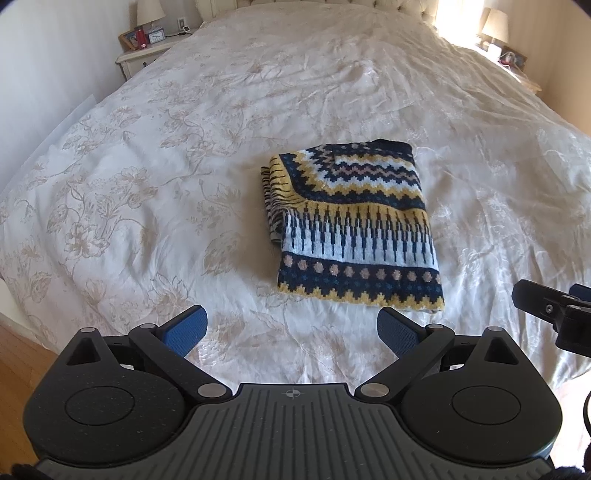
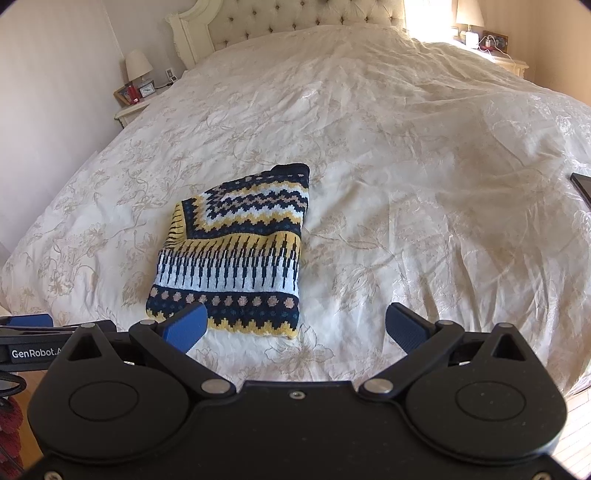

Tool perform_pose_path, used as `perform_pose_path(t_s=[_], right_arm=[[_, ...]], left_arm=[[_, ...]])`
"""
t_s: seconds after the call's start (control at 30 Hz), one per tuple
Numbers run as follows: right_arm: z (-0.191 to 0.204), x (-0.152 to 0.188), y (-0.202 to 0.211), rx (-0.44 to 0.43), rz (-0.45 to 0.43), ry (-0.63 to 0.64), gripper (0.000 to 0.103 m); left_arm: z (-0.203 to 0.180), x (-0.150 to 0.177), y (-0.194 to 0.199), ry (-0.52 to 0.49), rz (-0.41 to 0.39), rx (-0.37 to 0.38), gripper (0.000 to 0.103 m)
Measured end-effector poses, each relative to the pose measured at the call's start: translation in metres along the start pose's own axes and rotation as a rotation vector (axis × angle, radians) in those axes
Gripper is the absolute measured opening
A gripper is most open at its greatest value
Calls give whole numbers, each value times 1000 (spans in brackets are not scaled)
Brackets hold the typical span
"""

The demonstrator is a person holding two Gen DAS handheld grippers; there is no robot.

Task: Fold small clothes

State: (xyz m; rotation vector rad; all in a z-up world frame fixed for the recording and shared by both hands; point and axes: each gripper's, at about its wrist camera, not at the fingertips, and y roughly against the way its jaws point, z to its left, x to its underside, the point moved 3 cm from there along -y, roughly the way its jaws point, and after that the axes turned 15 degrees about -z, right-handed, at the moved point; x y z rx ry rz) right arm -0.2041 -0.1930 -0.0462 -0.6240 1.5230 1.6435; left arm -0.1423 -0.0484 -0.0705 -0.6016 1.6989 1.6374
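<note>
A knitted garment [image 1: 354, 225] with navy, yellow and white zigzag and dot bands lies folded into a compact rectangle on the bed; it also shows in the right wrist view [image 2: 232, 254]. My left gripper [image 1: 291, 326] is open and empty, just short of the garment's near edge. My right gripper [image 2: 295, 325] is open and empty, near the garment's near right corner. The right gripper's side shows at the right edge of the left wrist view [image 1: 554, 306], and the left gripper's side at the left edge of the right wrist view [image 2: 37, 343].
The bed has a cream floral bedspread [image 1: 147, 184] and a tufted headboard [image 2: 303, 14]. A nightstand [image 1: 147, 51] with lamp, clock and frame stands at the far left, another [image 2: 495, 48] at the far right. A dark flat object [image 2: 581, 186] lies at the bed's right edge. Wooden floor [image 1: 14, 369] lies below left.
</note>
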Motion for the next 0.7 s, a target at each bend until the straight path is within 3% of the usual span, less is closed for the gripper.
perform_pose_path(t_s=[0.7], right_arm=[[1,3,-6,-1,9,-11,102]], left_arm=[[-8,-8,-3,-27,-25,8,96]])
